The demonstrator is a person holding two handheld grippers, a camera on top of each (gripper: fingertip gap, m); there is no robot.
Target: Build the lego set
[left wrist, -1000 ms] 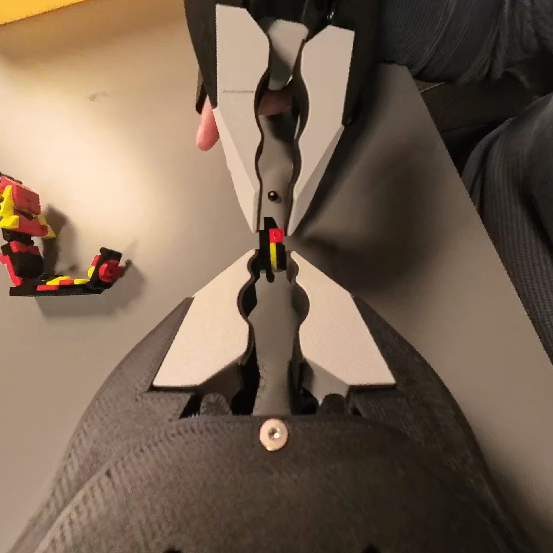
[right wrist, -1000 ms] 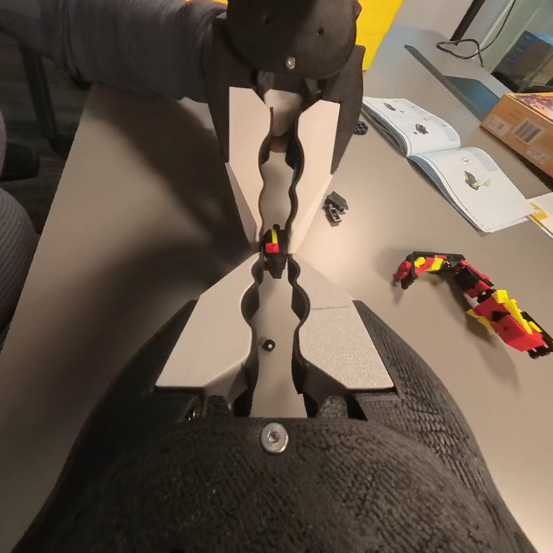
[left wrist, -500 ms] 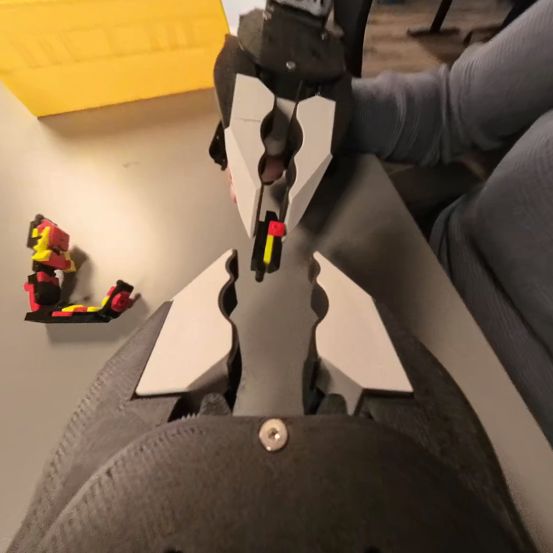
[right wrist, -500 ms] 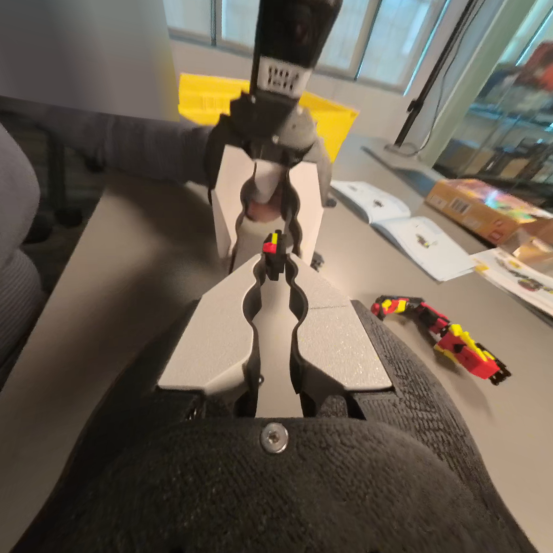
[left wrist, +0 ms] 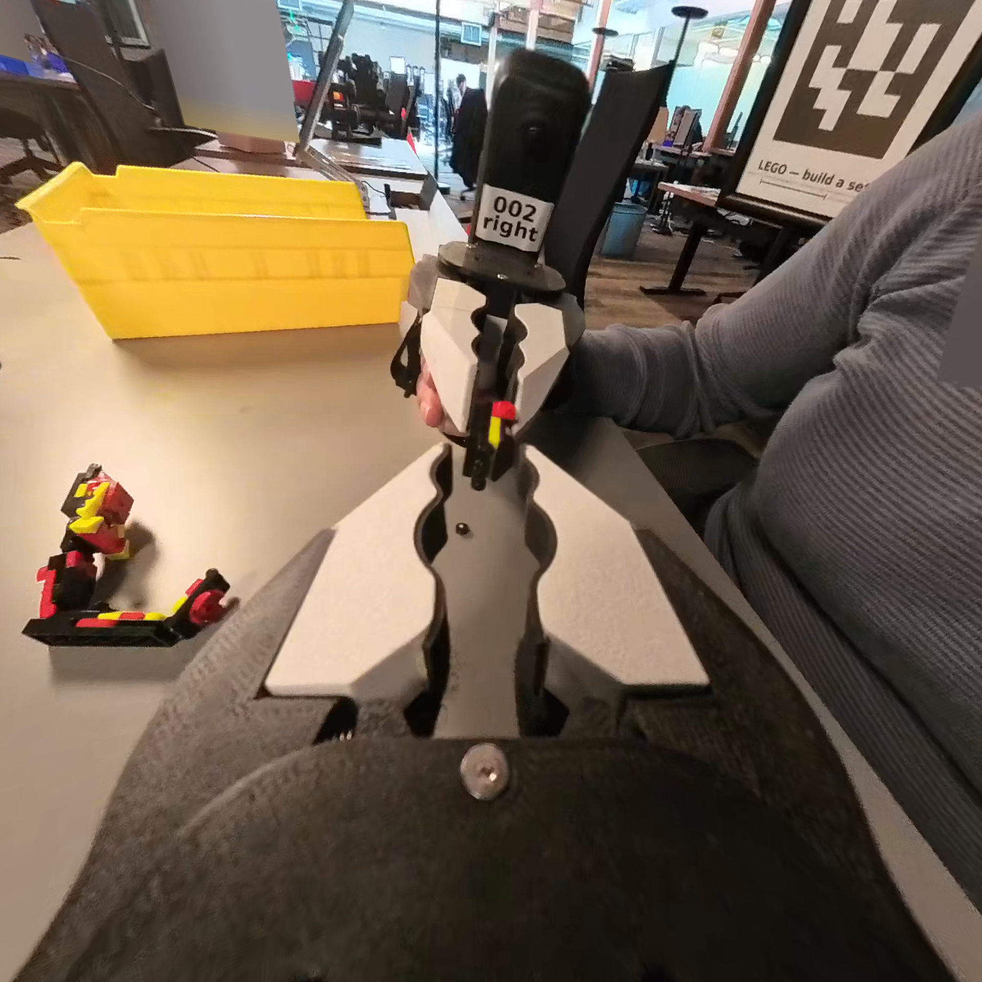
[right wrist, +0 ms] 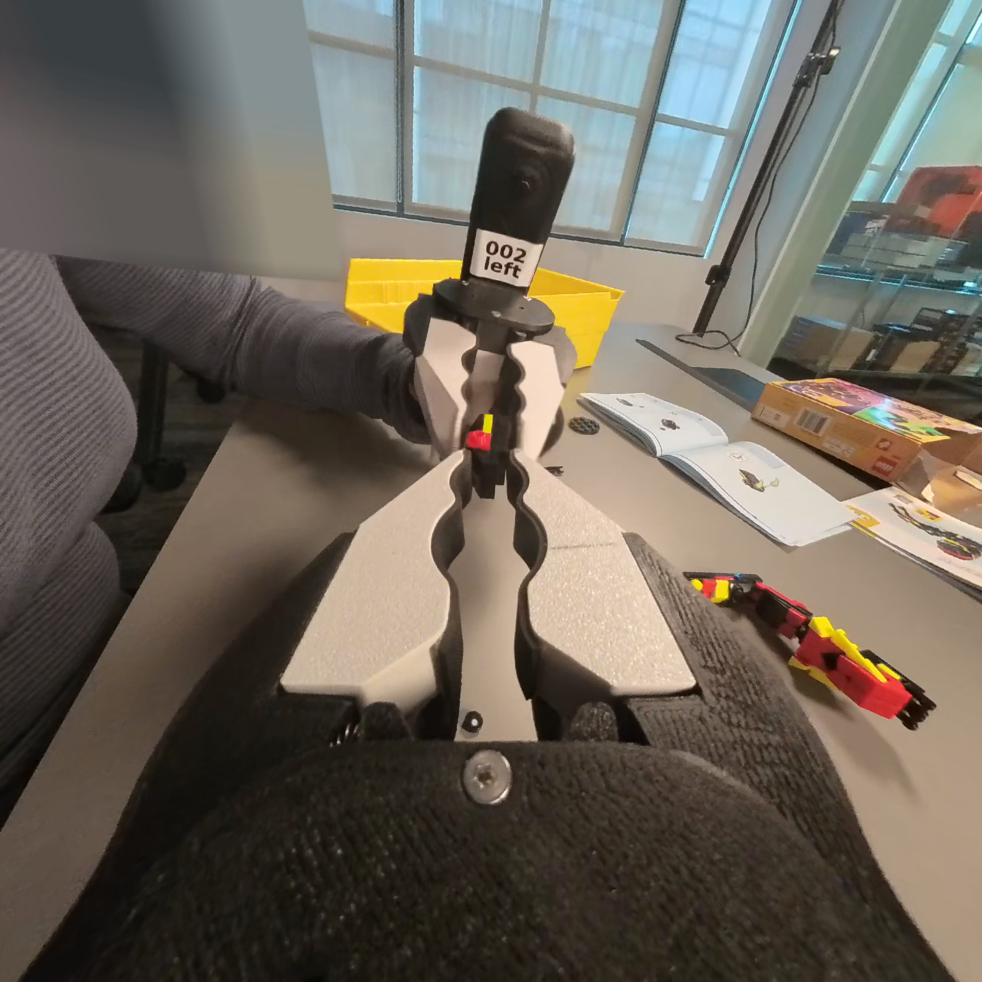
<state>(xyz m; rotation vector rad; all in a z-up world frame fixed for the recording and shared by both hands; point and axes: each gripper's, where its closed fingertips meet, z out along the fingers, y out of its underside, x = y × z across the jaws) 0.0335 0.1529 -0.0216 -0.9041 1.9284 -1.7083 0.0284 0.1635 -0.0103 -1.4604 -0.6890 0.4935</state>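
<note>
Left wrist view, nearest first: holding the left gripper [left wrist: 486, 459] with fingers spread apart, gripping nothing, tips flanking the lower end of the piece [left wrist: 481, 457] without clearly touching it; just beyond, pinching that piece in the right gripper [left wrist: 491, 420], clamped tight on it, with the red stud [left wrist: 504, 410] and yellow strip [left wrist: 494, 433] at the top and the black end hanging down above the table [left wrist: 265, 425]; right wrist view showing the same clamp, black body wedged between the tips.

Judging the step: passing or re-gripping the piece in mid-air, close to the table edge on the person's side. Risking a drop by loosening the right before closing the left; risking a bounce off that edge, being so near it; risking a twist in the pinch, catching only a narrow part, and so arriving at the model askew; risking popping the stud or strip off by squeezing across them.

Lying on the table below the grippers, a black bit [left wrist: 461, 527], loose, easy to knock away when lowering.

Farther out, resting well apart to the left, the model [left wrist: 106, 574], untouched; probably needing a steadying hold before pressing anything on, otherwise sliding or folding at its joints; farthest, sitting behind, the bin [left wrist: 239, 276].
</note>
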